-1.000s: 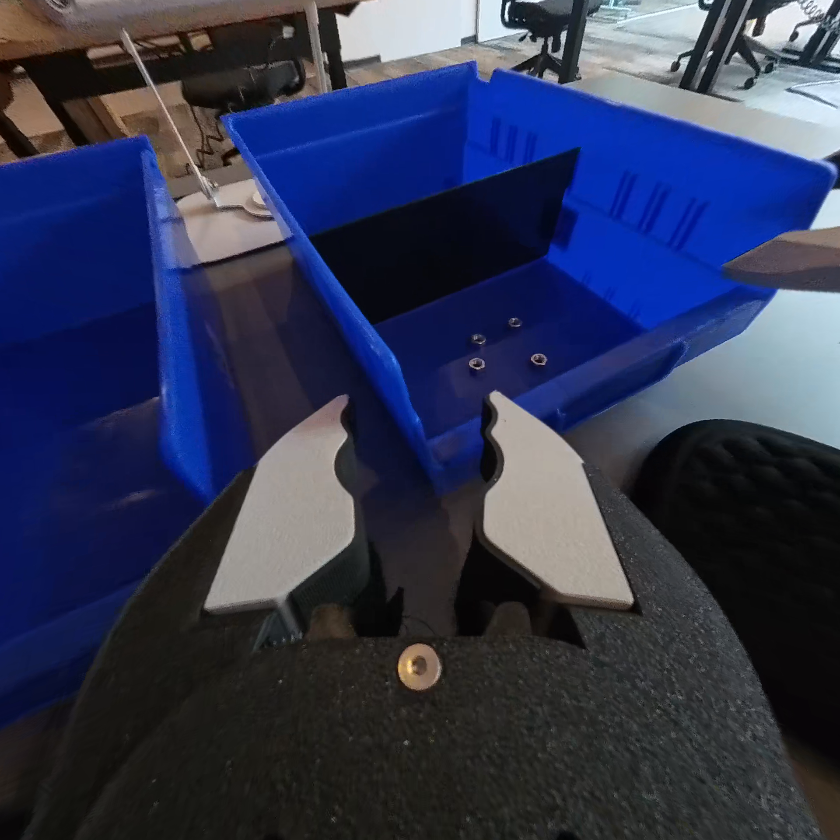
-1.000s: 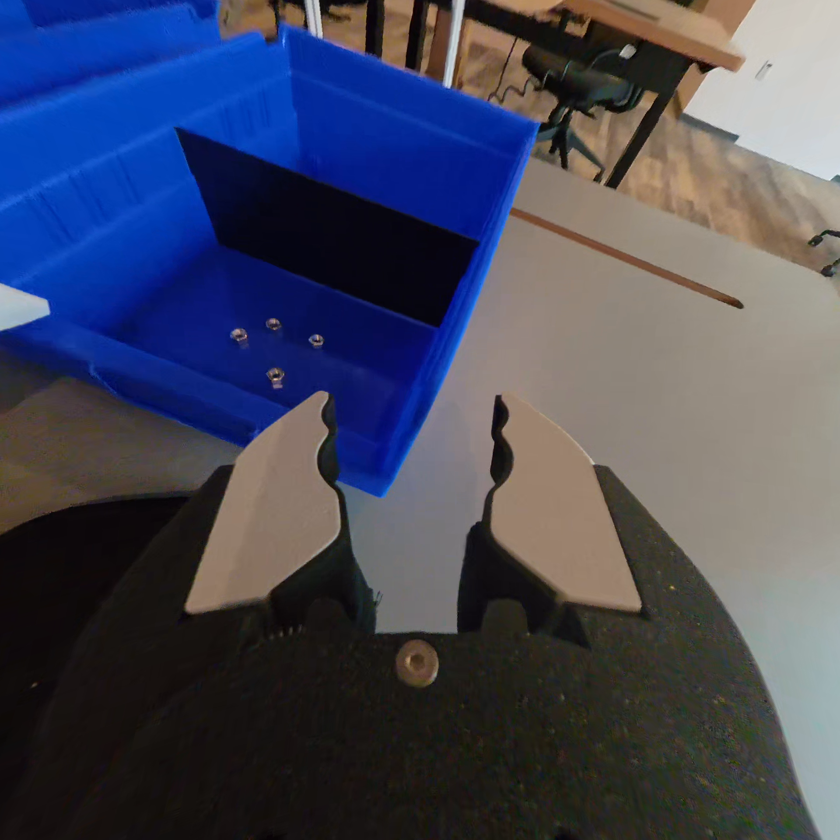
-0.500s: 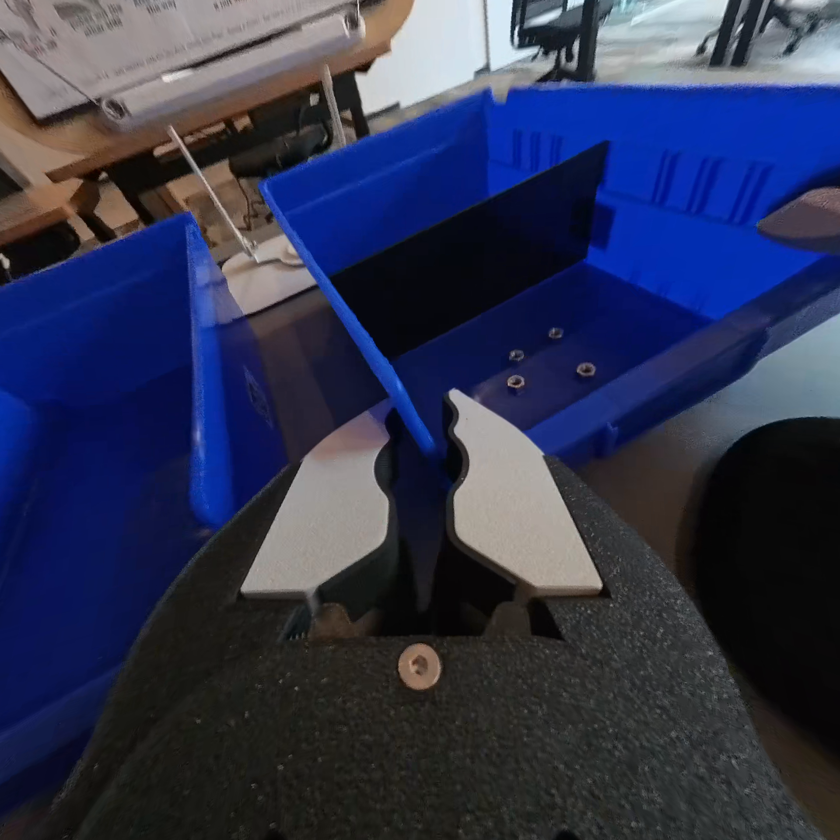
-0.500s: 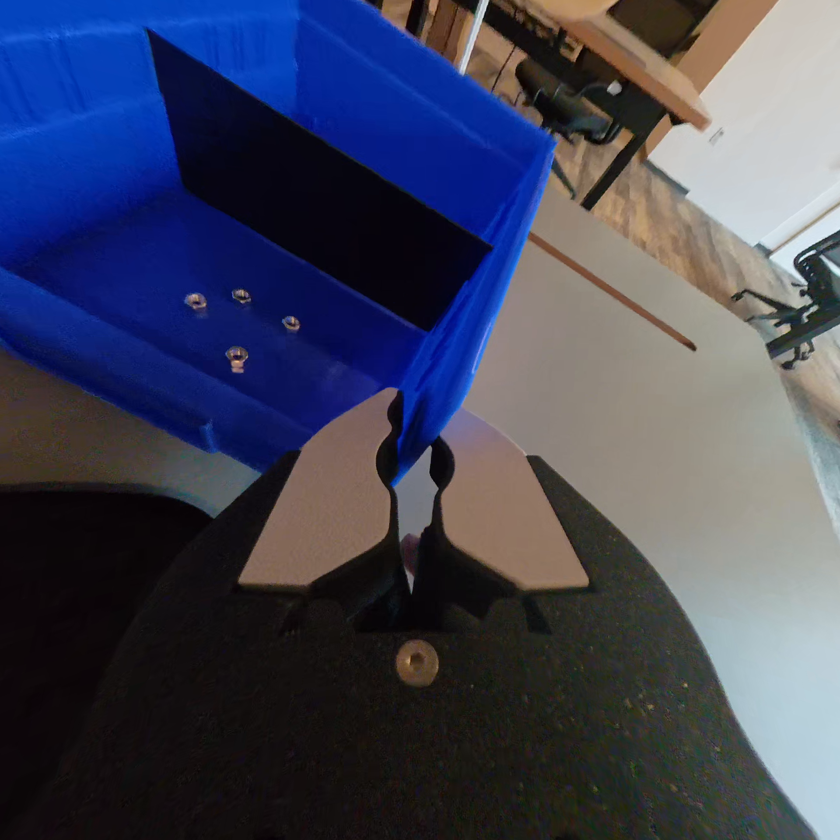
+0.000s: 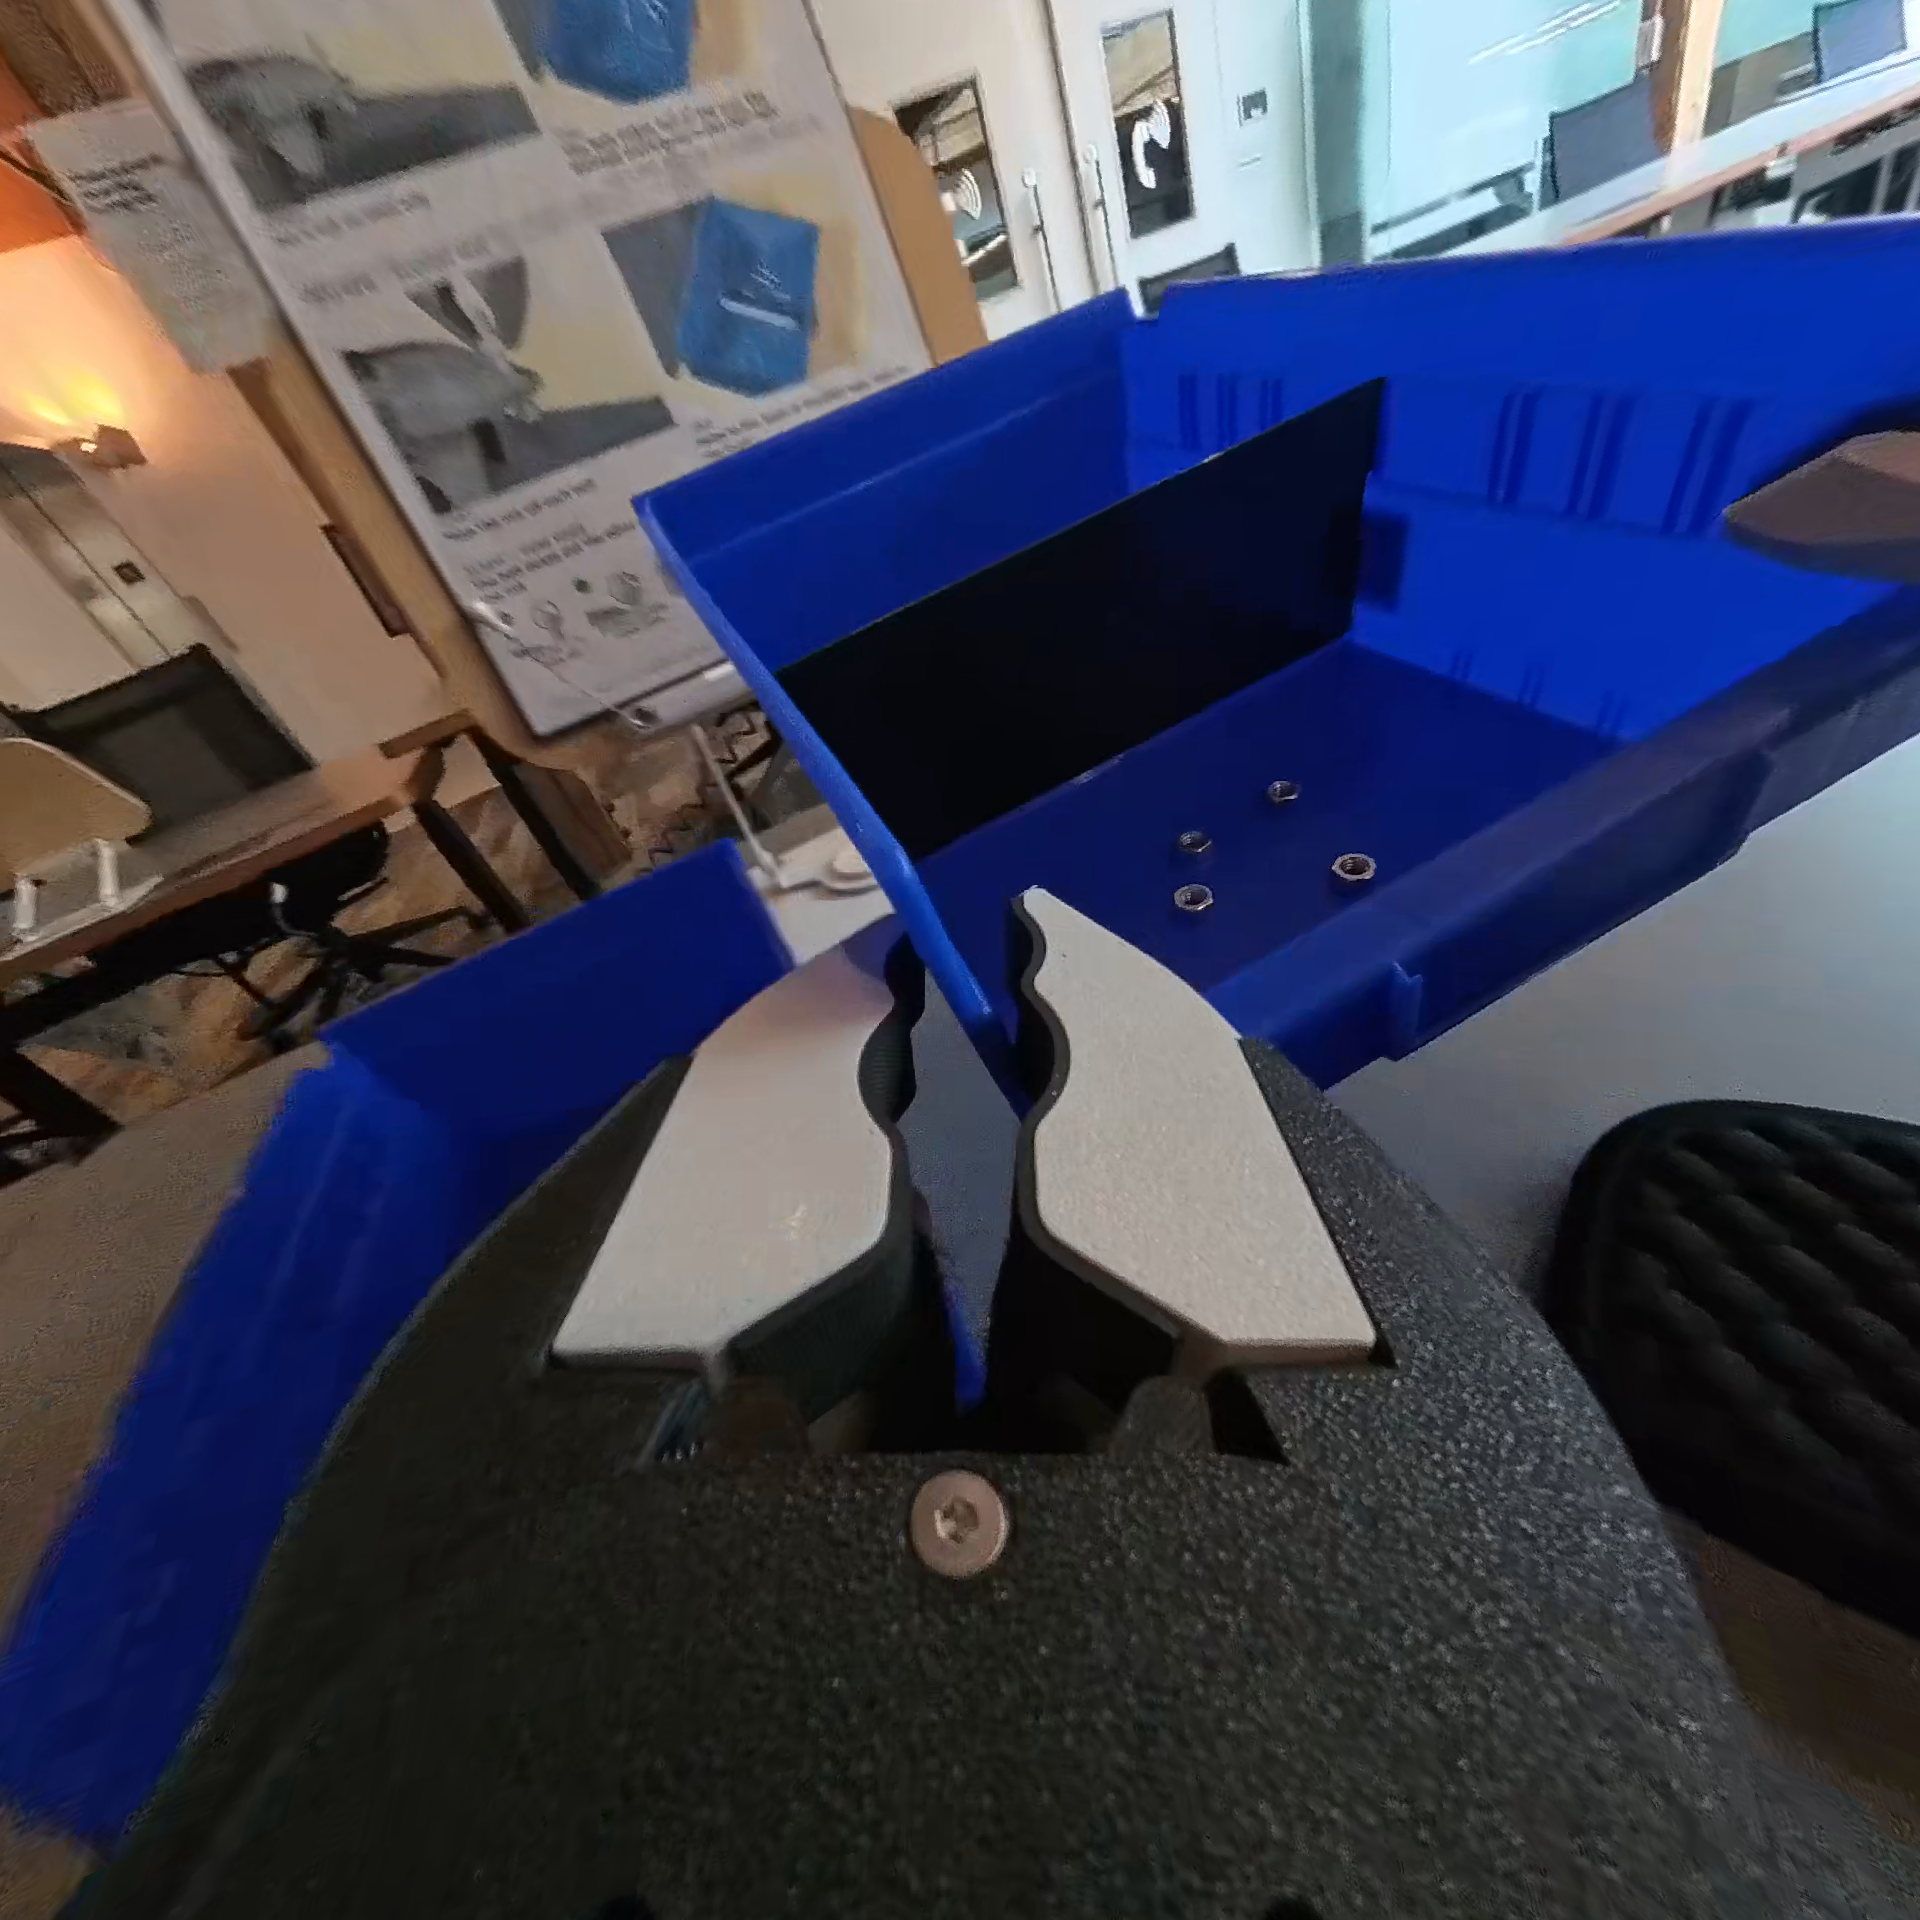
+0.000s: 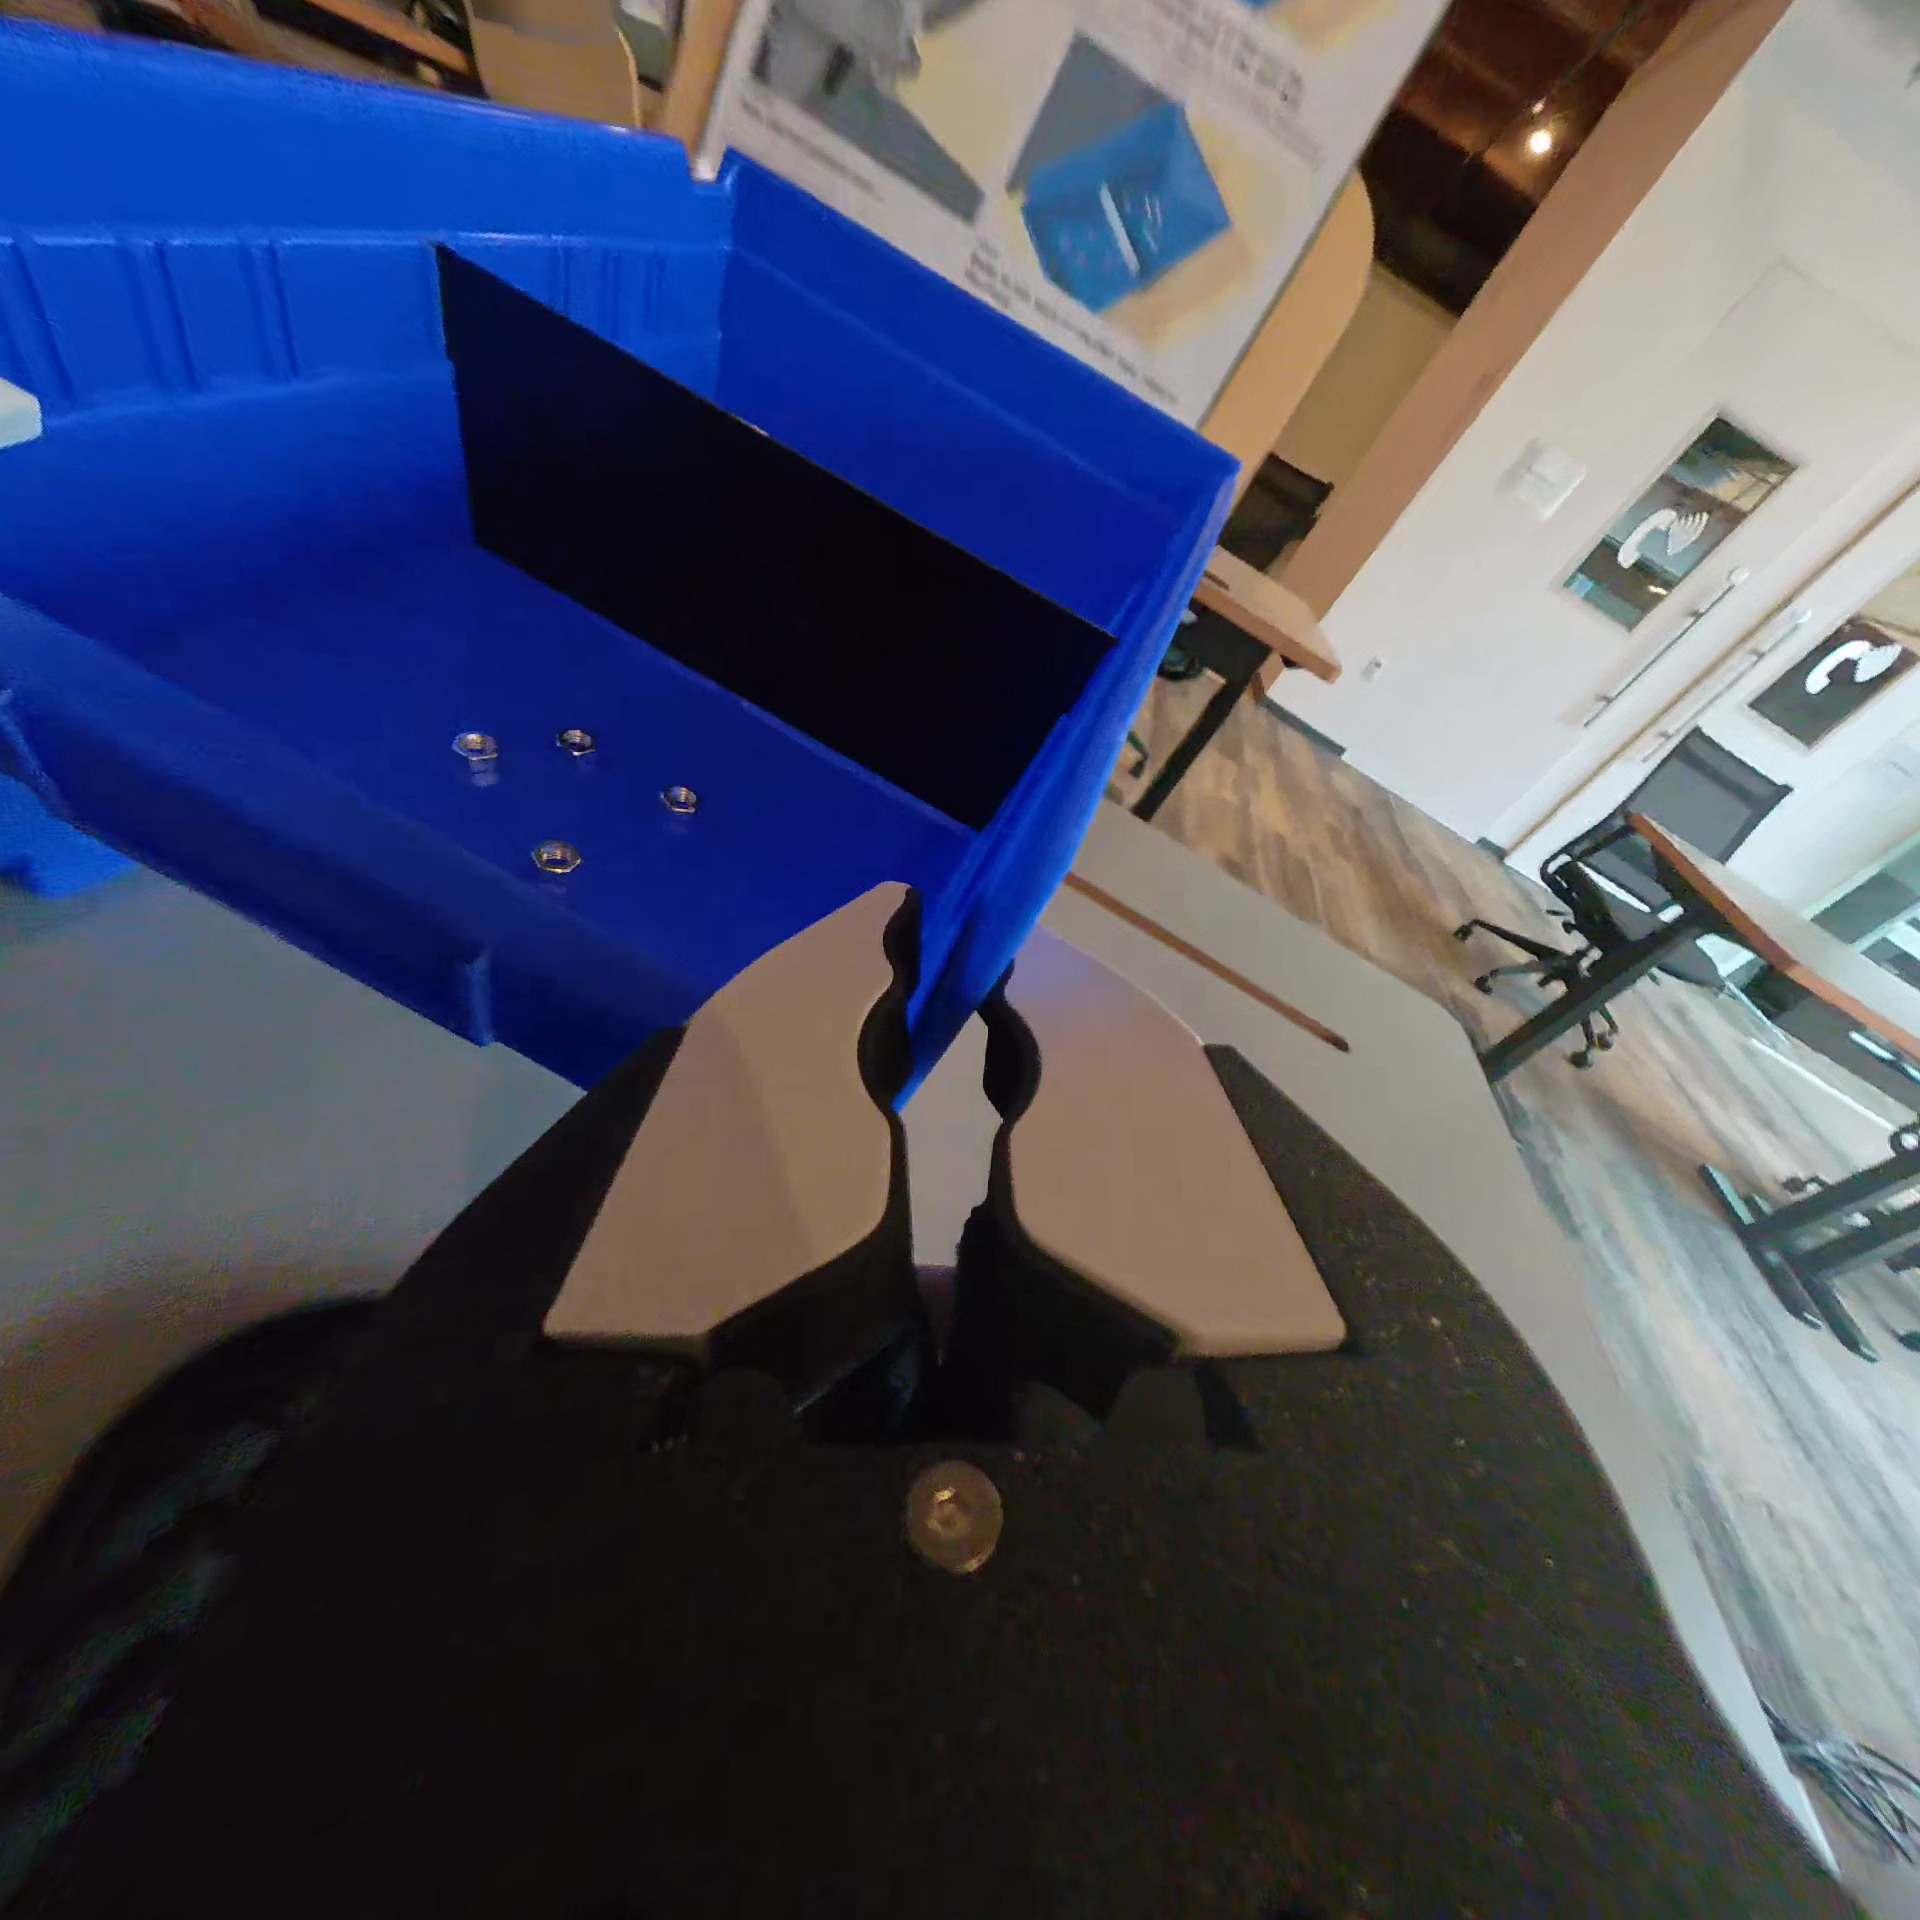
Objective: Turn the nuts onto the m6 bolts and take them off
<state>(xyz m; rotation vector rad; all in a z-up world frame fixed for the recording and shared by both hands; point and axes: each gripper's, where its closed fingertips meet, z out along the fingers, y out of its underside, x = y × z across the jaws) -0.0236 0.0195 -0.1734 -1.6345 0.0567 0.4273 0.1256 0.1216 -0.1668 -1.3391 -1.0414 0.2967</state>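
A blue bin (image 5: pixel 1455 343) with a black divider (image 5: pixel 1091 644) holds several loose steel nuts (image 5: pixel 1193 896) on its floor. My left gripper (image 5: pixel 961 966) is shut on the bin's left side wall near the front corner. My right gripper (image 6: pixel 951 966) is shut on the right side wall of the same bin (image 6: pixel 935 395), pads pressed on both faces. The nuts (image 6: pixel 556 857) lie in front of the divider (image 6: pixel 748 582). Each view shows the other gripper's fingertip (image 5: pixel 1829 520) (image 6: pixel 16 416) at its edge. No bolts are in view.
A second blue bin (image 5: pixel 468 1091) stands just left of the held one. The grey table (image 6: pixel 1299 1091) stretches to the right, with a thin dark slot across it. The right gripper's black body (image 5: pixel 1745 1330) is close by. Posters, desks and office chairs stand behind. The tips of one gripper are about 20 cm away from the tips of the other.
Both grippers went from open to shut on the bin's two side walls. Since then both views have tilted upward, showing more of the room, with the bin still clamped.
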